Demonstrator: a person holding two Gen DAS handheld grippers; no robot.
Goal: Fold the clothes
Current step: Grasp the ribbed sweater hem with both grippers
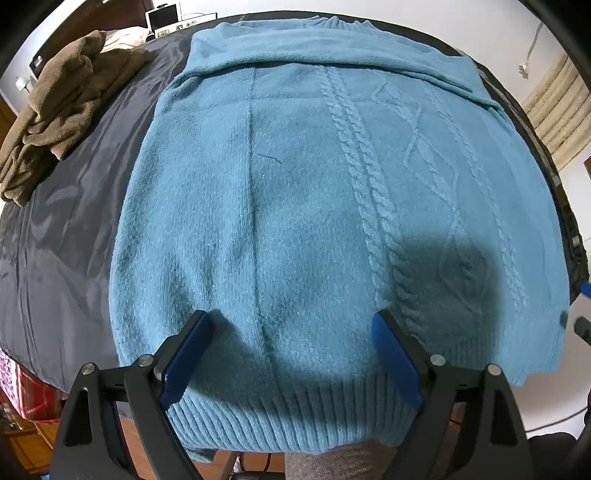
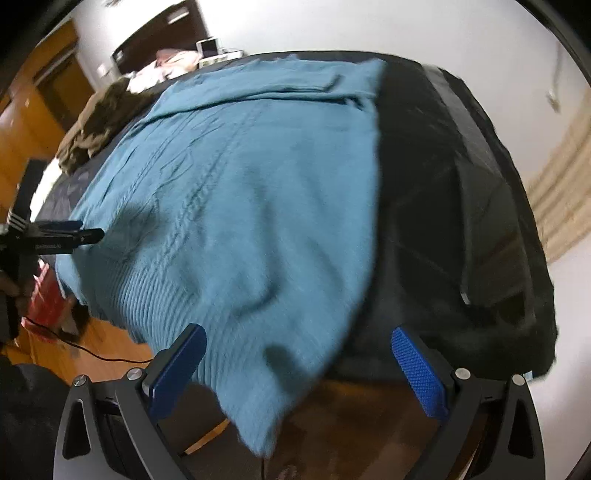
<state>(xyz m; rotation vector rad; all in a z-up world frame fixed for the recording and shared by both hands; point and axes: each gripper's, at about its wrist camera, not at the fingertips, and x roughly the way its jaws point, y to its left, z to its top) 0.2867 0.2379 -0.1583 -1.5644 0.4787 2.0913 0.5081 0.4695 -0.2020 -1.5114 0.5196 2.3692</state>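
A teal cable-knit sweater (image 1: 314,192) lies flat on a dark-covered table (image 1: 74,221), its ribbed hem hanging over the near edge and its sleeves folded across the top. My left gripper (image 1: 291,325) hovers open above the hem, nothing between its blue pads (image 1: 188,354). In the right wrist view the sweater (image 2: 236,206) fills the left half, one corner drooping off the table edge. My right gripper (image 2: 299,343) stands open over that corner, not touching it. The left gripper (image 2: 74,234) shows at the far left of that view, side on.
A crumpled brown garment (image 1: 59,110) sits at the table's far left. Bare dark cloth (image 2: 454,206) lies to the right of the sweater. Wooden floor (image 2: 354,417) and a red bag (image 2: 48,299) lie below the near edge. Small devices (image 1: 166,18) stand beyond the far end.
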